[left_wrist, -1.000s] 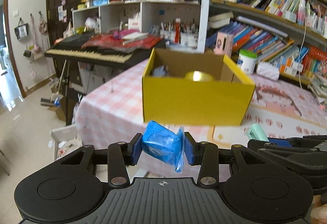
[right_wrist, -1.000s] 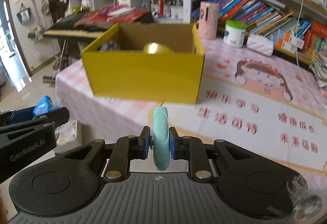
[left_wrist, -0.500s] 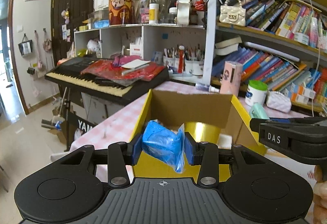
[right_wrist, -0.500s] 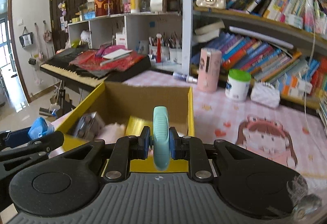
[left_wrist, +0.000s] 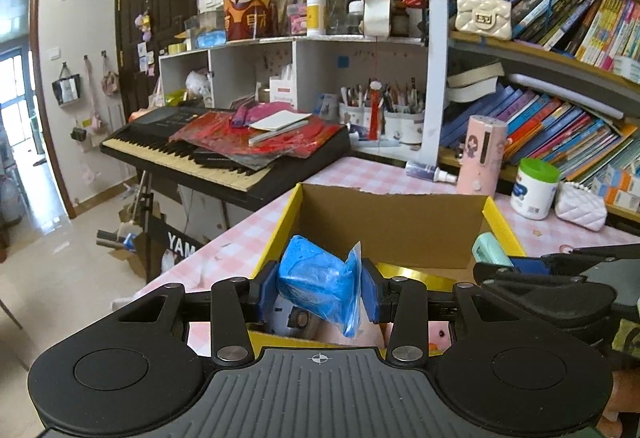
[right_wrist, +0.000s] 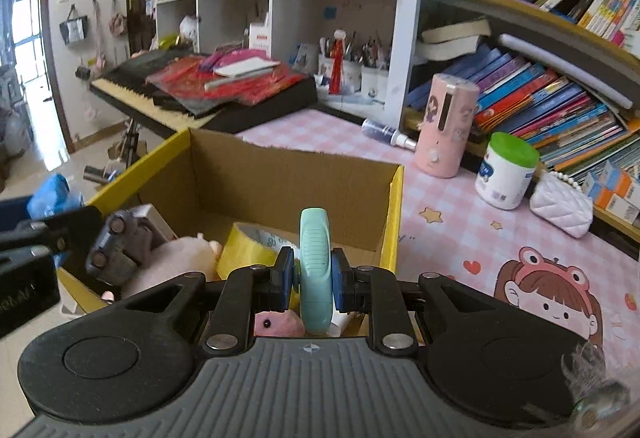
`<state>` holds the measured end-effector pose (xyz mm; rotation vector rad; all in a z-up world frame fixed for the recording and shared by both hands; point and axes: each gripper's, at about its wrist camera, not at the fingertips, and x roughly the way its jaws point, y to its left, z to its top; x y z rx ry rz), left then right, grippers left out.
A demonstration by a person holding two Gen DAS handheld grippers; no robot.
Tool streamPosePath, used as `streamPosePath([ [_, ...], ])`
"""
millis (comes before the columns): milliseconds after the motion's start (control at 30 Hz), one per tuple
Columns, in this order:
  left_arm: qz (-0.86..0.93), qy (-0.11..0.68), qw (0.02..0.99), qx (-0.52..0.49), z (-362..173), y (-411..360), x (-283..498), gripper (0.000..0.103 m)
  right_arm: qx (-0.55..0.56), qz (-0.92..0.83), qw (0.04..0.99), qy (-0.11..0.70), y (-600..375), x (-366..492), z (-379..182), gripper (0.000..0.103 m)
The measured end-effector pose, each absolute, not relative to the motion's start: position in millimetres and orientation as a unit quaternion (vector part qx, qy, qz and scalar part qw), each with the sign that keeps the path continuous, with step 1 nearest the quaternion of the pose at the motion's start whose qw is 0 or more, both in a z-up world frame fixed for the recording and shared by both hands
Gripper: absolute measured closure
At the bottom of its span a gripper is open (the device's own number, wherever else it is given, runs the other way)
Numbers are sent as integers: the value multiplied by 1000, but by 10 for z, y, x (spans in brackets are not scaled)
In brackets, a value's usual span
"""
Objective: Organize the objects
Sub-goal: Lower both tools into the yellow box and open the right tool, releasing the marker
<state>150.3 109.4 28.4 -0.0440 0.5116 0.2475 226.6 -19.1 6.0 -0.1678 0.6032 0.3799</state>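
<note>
Blue crumpled bag (left_wrist: 320, 288) clamped in left tool (left_wrist: 319, 292), mint flat case (right_wrist: 315, 270) pinched edge-on in nearly closed right tool (right_wrist: 313, 280), both over open yellow box (right_wrist: 394, 214), tape roll (right_wrist: 250, 250) and plush inside, pink-checked desk (right_wrist: 448, 214) beyond.

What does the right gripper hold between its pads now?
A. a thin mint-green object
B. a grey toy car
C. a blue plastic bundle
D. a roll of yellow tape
A: the right gripper is shut on the thin mint-green object, above the yellow box.
</note>
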Motion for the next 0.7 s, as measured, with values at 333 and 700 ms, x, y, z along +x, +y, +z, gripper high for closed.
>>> streamPosePath([
  [333,123,268,955,-16,209,983,1758,63,-121,224,904,342,-164,2489,-174,85],
  [700,132,284,950,-18,147,936,1903,63,-156,253,897,326,-139,2478,-187,70],
])
